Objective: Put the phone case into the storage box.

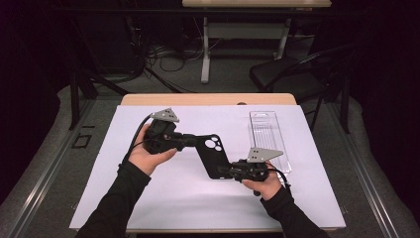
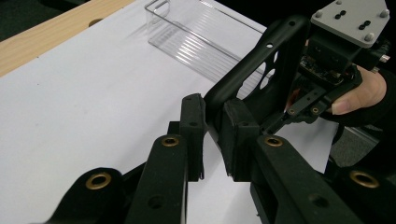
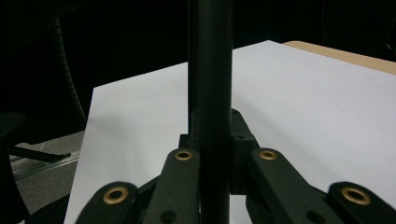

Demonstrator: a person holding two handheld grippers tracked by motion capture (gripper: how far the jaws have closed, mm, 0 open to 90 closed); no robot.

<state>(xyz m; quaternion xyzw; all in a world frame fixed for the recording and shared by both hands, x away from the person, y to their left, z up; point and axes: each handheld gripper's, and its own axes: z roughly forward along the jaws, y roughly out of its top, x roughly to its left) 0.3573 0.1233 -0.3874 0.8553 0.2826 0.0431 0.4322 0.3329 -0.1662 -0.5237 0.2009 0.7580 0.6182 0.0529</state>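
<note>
A black phone case (image 1: 213, 154) with camera cut-outs hangs a little above the white sheet, held between both grippers. My left gripper (image 1: 193, 141) is shut on its upper left corner. In the left gripper view the case (image 2: 261, 70) runs away from my left gripper (image 2: 214, 116), its corner pinched at the pad tips. My right gripper (image 1: 229, 171) is shut on the case's lower end. In the right gripper view the case (image 3: 210, 70) stands edge-on as a dark bar in the right gripper (image 3: 212, 126). The right gripper (image 2: 299, 109) and its hand also show beyond the case.
A clear plastic package tray (image 1: 267, 136) lies on the white sheet (image 1: 148, 198) at the right, just behind the right hand; it shows again as the clear tray (image 2: 201, 42). The wooden table edge (image 1: 208, 99) runs along the back. A dark chair (image 1: 287, 74) stands beyond.
</note>
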